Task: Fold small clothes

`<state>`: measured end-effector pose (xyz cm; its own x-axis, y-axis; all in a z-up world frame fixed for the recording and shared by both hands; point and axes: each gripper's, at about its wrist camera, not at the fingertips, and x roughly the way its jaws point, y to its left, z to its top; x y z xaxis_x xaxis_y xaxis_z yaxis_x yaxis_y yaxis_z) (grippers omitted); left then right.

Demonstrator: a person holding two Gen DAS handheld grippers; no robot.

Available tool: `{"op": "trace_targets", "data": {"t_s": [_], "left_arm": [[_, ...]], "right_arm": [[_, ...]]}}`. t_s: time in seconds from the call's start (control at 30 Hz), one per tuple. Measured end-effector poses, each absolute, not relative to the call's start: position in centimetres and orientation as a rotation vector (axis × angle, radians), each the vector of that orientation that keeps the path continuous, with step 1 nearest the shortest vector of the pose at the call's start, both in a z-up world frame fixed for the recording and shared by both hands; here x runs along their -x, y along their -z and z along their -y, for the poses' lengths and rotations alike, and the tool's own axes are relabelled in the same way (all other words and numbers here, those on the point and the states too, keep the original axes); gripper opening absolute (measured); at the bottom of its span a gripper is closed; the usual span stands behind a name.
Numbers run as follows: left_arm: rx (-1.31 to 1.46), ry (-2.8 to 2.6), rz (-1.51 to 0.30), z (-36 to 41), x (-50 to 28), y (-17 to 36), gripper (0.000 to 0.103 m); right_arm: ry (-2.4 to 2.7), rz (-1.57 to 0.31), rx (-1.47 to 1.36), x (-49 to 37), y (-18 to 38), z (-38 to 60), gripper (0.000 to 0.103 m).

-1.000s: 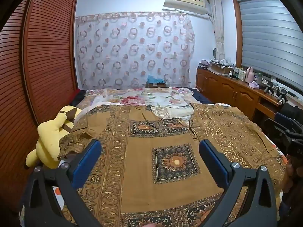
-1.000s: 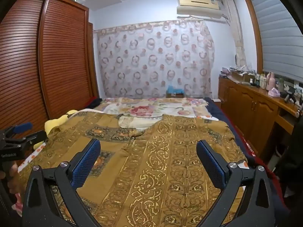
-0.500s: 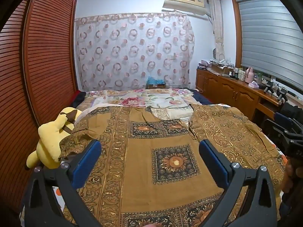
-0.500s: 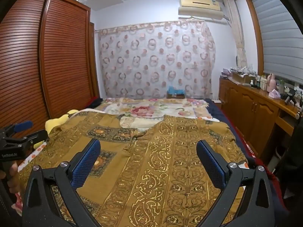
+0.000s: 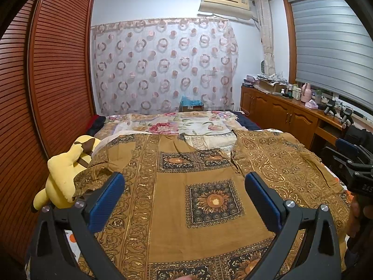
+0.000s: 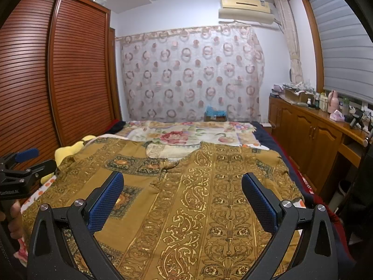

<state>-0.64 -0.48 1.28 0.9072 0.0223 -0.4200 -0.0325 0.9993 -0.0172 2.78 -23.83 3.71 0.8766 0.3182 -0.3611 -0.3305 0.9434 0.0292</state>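
Left wrist view: the left tool (image 5: 184, 187) hangs above a brown patterned garment (image 5: 177, 212) with its blue pads (image 5: 106, 201) spread wide and nothing between them. The garment lies spread flat across the near half of the bed (image 5: 177, 126), covering it almost from side to side; a dark square with a sunflower motif sits just beyond the gap between the pads. A yellow plush (image 5: 63, 175) lies at the garment's left edge, partly under a crumpled sleeve, next to the slatted wardrobe (image 5: 53, 74). At the right edge of this view the right tool (image 5: 349, 163) shows, with a hand below it.

From the right wrist, the right tool (image 6: 183, 187) is likewise wide open and empty, poised over the garment's (image 6: 209, 198) gold-scrolled right half. The left tool (image 6: 21, 163) appears at the far left, gripped by a hand (image 6: 11, 219). Beyond the garment lies a floral sheet (image 6: 186, 133), then a curtain (image 6: 191, 74) with ring prints. A wooden tabletop (image 6: 326, 121) along the right wall carries bottles and clutter.
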Motion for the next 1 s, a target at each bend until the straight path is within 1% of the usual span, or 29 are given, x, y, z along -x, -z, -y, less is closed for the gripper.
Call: {"op": "trace_targets", "data": {"t_s": [0.43,1.0], "left_arm": [[0.019,-0.025,-0.42,0.85,0.84,-2.13,0.103],[0.015,-0.024,-0.415,1.0,1.04,-1.85,0.103]], "right_arm": [[-0.339,-0.37,0.034,-2.77,-3.74,23.83,0.103],[-0.338,-0.37,0.035,-2.73,-3.73,23.82,0.103]]}}
